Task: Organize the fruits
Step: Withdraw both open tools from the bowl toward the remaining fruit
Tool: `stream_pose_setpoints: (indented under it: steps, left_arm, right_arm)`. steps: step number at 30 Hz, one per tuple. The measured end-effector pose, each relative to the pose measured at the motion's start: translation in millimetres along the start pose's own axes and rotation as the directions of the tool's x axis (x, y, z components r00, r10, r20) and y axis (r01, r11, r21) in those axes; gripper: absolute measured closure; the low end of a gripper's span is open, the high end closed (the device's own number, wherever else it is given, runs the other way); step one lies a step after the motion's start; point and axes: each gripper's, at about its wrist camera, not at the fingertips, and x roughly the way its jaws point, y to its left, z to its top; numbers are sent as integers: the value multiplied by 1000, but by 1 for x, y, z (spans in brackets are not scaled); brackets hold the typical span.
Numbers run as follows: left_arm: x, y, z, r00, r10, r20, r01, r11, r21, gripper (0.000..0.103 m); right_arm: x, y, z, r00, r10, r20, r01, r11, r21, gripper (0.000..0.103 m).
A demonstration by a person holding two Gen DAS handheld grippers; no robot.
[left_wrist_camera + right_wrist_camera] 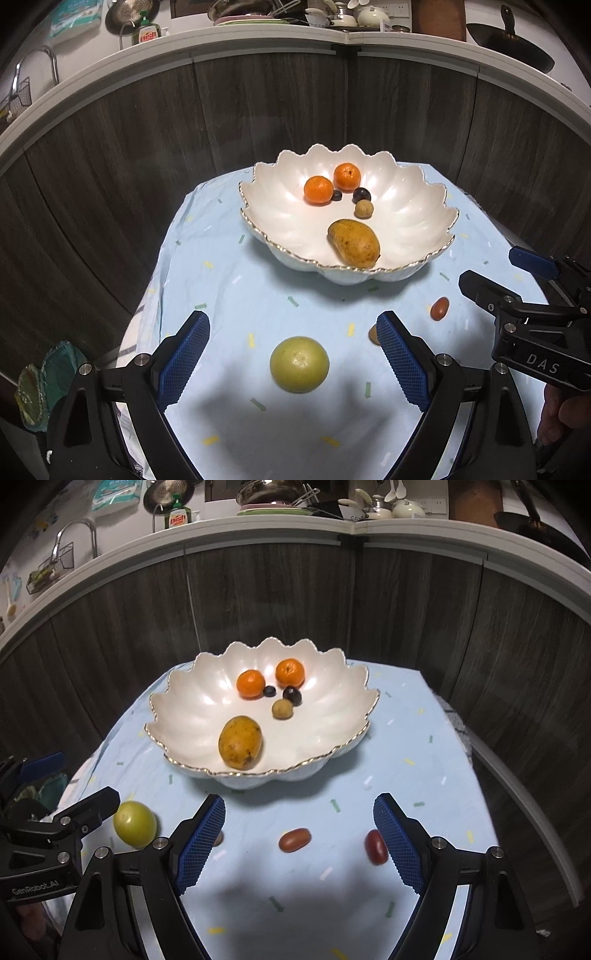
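Observation:
A white scalloped bowl (pixel 280 218) (pixel 192 716) stands on the table and holds two oranges (pixel 318 189) (pixel 250 684), a mango (pixel 354 242) (pixel 240 742), two dark grapes (pixel 361 194) (pixel 291 695) and a small tan fruit (pixel 364 209) (pixel 282 709). My left gripper (pixel 293 332) is open, low over a green round fruit (pixel 299 363) (pixel 135 823) that lies between its fingers. My right gripper (pixel 299 814) is open above a red date (pixel 294 839) (pixel 439 308). A second red date (pixel 375 847) lies by its right finger. A small brown fruit (pixel 373 334) (pixel 218 838) is partly hidden behind a finger.
The table wears a light blue cloth (pixel 229 288) (pixel 406 775) with small coloured marks. Dark wood cabinet fronts (pixel 147 129) curve close behind it. The kitchen counter (pixel 258 37) above carries dishes, a pan and a soap bottle. A green bag (pixel 48 380) hangs at the table's left.

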Motion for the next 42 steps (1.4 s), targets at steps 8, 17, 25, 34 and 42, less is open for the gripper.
stream_pose_setpoints:
  steps: [8,17,25,34,42]
  left_arm:
    - [13,2,-14,1000,2,-10,-2,1000,-5,11]
    - [26,1,-25,1000,5,-20,-5,1000,-2,11]
    - [37,5,-29,1000,12,-18,-13,1000,-16,11]
    - [49,3,-34,999,15,-34,-15,1000,-20,11]
    - [57,-1,-39,999,11,-45,-12,1000,-15,11]
  right_arm:
    - [14,4,-12,1000,23,0,-23,1000,5,20]
    - [29,4,-21,1000,11,-17,-11,1000,3,20]
    - [41,10,-26,999,-10,-44,9,999,-33,20]
    - [54,8,-34,997,-23,-72,21,999,-30,22]
    - [64,4,-37,995,-9,-100,8,1000,-13,38]
